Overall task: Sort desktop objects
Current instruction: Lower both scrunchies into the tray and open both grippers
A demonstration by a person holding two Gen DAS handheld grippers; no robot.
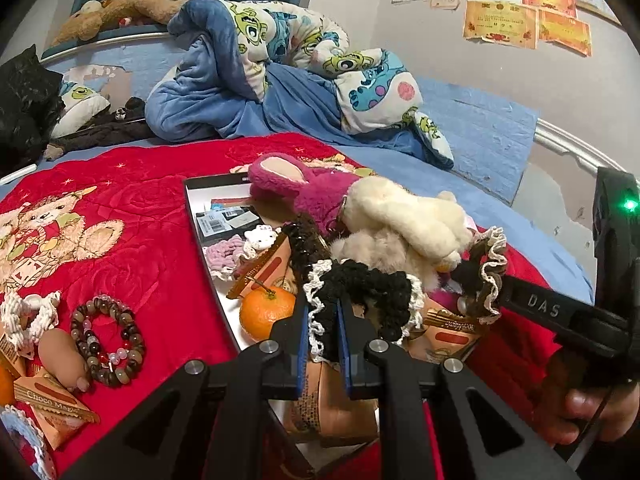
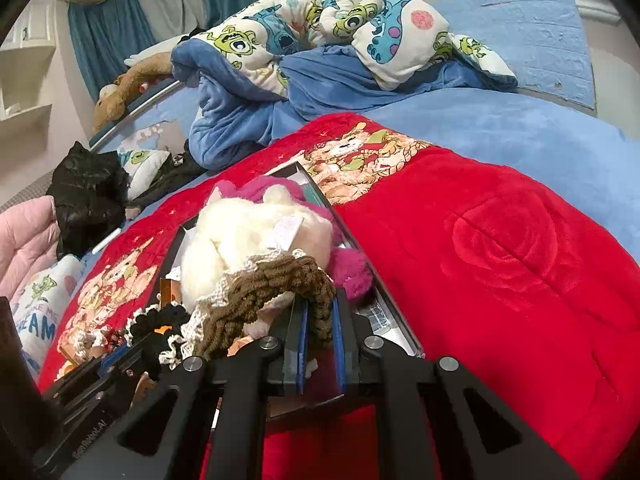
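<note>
My left gripper is shut on a black crocheted scrunchie with white lace trim, held over a black-rimmed white tray. My right gripper is shut on a brown crocheted scrunchie with white lace; it also shows at the right of the left wrist view. In the tray lie a pink plush, a cream plush, an orange, a pink scrunchie and snack packets. The black scrunchie also shows in the right wrist view.
On the red blanket left of the tray lie a bead bracelet, a white scrunchie, a tan squishy toy and a Choco Magic packet. Blue bedding is piled behind.
</note>
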